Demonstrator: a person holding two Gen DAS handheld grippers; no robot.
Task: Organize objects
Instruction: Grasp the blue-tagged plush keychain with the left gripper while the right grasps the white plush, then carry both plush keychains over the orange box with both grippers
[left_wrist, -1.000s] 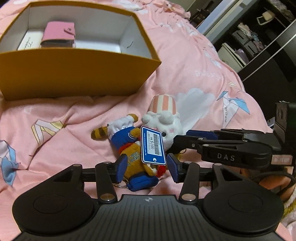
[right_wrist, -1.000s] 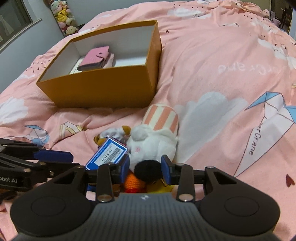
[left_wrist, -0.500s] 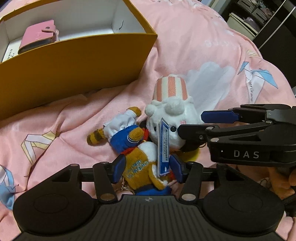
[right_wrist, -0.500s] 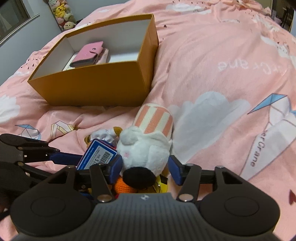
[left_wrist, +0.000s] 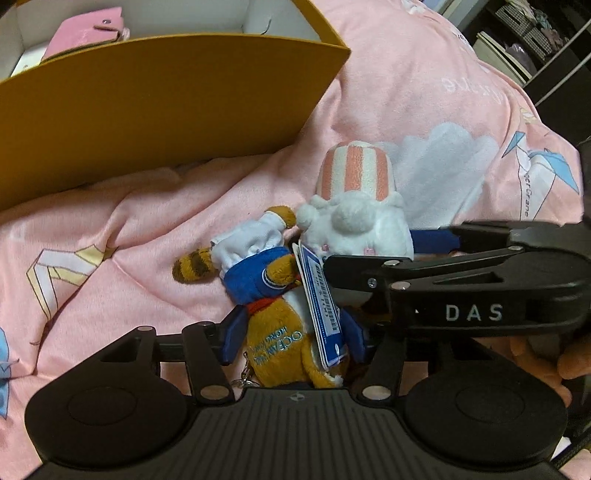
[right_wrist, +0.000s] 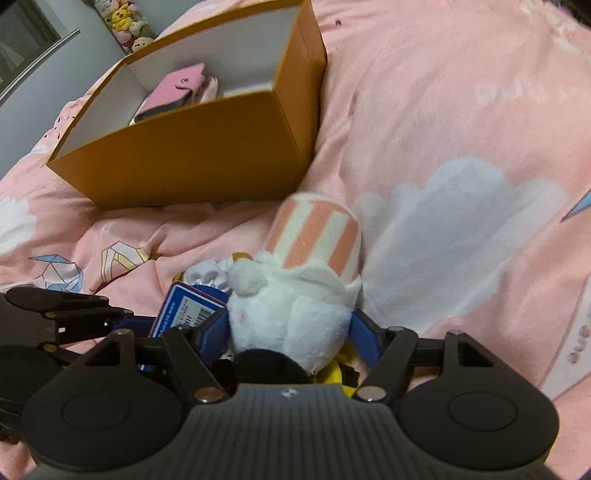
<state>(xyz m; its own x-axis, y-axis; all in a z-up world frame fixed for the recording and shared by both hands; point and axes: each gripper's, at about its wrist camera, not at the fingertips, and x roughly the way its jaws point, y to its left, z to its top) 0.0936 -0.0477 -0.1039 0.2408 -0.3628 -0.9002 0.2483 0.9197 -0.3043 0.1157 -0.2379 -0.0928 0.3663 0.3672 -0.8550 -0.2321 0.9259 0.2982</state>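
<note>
Two plush toys lie on the pink bedspread below an open orange box (left_wrist: 155, 110). My left gripper (left_wrist: 293, 338) is shut on the orange raccoon plush (left_wrist: 280, 339) in blue and white, with its blue price tag (left_wrist: 321, 310) between the fingers. My right gripper (right_wrist: 290, 332) is shut on the white plush (right_wrist: 291, 317) with a pink-striped hat; it shows in the left wrist view (left_wrist: 354, 229) too. The right gripper (left_wrist: 436, 254) reaches in from the right there. A pink wallet (right_wrist: 177, 92) lies inside the box (right_wrist: 207, 144).
The pink bedspread (right_wrist: 443, 129) has cloud and crane prints and is wrinkled near the box. Dark shelving (left_wrist: 535, 40) stands at the far right of the bed. Small plush toys (right_wrist: 125, 22) sit on a ledge by the wall.
Both grippers have moved forward over the toys and taken hold, the left around the raccoon plush, the right around the white plush. The price tag has turned edge-on. The box looks nearer.
</note>
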